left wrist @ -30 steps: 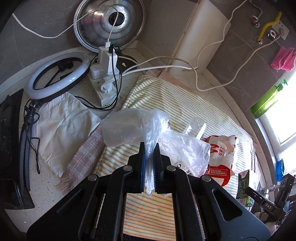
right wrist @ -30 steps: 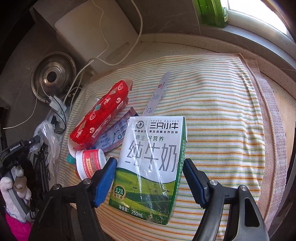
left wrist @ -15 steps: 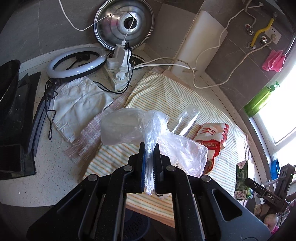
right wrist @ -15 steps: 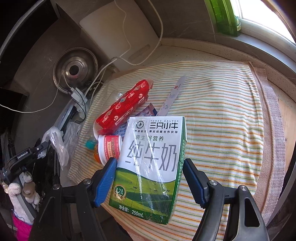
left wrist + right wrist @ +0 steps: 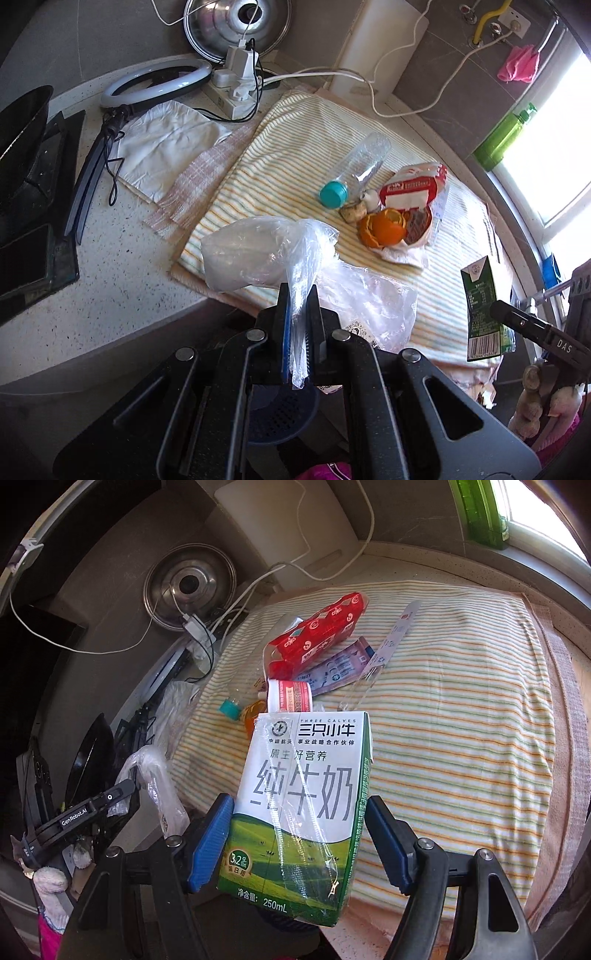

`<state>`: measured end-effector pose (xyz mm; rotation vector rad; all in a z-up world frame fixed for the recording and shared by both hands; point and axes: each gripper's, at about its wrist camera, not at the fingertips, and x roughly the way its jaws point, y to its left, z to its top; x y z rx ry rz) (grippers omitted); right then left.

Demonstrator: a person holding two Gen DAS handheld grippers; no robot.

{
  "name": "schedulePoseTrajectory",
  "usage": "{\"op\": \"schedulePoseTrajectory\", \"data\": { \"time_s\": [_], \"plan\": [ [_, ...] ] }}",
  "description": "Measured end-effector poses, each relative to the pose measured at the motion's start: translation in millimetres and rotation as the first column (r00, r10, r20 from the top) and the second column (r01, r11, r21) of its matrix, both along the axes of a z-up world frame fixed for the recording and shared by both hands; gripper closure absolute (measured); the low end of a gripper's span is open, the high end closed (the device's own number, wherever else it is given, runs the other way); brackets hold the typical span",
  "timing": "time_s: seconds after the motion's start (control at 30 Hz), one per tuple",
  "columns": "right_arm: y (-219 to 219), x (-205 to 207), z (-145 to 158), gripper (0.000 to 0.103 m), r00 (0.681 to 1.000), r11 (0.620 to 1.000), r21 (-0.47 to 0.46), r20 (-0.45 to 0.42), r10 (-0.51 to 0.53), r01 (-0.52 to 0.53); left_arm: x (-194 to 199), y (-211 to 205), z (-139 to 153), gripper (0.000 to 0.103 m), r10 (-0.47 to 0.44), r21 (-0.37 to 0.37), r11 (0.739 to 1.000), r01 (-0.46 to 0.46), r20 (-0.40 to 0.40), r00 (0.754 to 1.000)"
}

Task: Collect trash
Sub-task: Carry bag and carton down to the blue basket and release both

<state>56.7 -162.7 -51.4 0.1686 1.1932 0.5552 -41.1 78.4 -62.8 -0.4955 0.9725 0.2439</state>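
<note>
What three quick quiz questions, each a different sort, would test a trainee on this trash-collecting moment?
1. True or false: the left gripper is shut on a plastic bag.
2. Multiple choice: what does the right gripper hold? A) bottle B) milk carton C) orange peel
3. Fill in: the bottle lying on the striped cloth has a ___ cap.

Key
1. True; the bag is pinched between its pads.
2. B; the milk carton sits between the pads, while the orange peel lies on the cloth.
3. Teal.
</note>
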Motion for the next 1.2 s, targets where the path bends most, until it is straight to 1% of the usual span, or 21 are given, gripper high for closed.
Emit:
{"op": "schedulePoseTrajectory", "data": {
  "time_s": [0.17,0.3,0.47,0.6,0.7,0.77,0.9,1.03,1.2],
  "plan": [
    [14,-33,-6,0.028,1.0,1.0,-0.014,-0.008,0.002,-0.002,-21,-10,-15,0.099,-0.065,0.002,0.998,0.065,-0.026,0.998],
    [29,-57,-19,0.028,0.999,0.999,-0.036,-0.029,0.014,-0.015,-36,-12,-36,0.099,-0.105,-0.035,0.994,0.103,-0.06,0.993],
    [46,-85,-33,0.028,0.998,0.998,-0.063,-0.055,0.029,-0.032,-57,-13,-66,0.099,-0.13,-0.091,0.989,0.121,-0.108,0.986],
    [58,-102,-47,0.028,0.997,0.994,-0.103,-0.059,0.041,-0.047,-69,-17,-92,0.099,-0.164,-0.105,0.983,0.149,-0.156,0.974],
    [65,-114,-60,0.028,0.996,0.99,-0.129,-0.075,0.052,-0.062,-74,-17,-112,0.099,-0.174,-0.115,0.981,0.154,-0.19,0.966],
    [70,-122,-68,0.028,0.994,0.988,-0.139,-0.093,0.058,-0.07,-76,-15,-126,0.099,-0.176,-0.142,0.979,0.148,-0.209,0.962],
    [80,-136,-87,0.028,0.989,0.982,-0.16,-0.124,0.081,-0.1,-78,-15,-152,0.099,-0.194,-0.148,0.976,0.16,-0.256,0.947],
    [89,-146,-109,0.028,0.983,0.976,-0.183,-0.157,0.093,-0.122,-78,-17,-171,0.099,-0.225,-0.164,0.969,0.183,-0.292,0.93],
    [97,-154,-131,0.028,0.977,0.966,-0.21,-0.184,0.111,-0.15,-76,-19,-189,0.099,-0.236,-0.153,0.969,0.195,-0.329,0.914]
  ]
}}
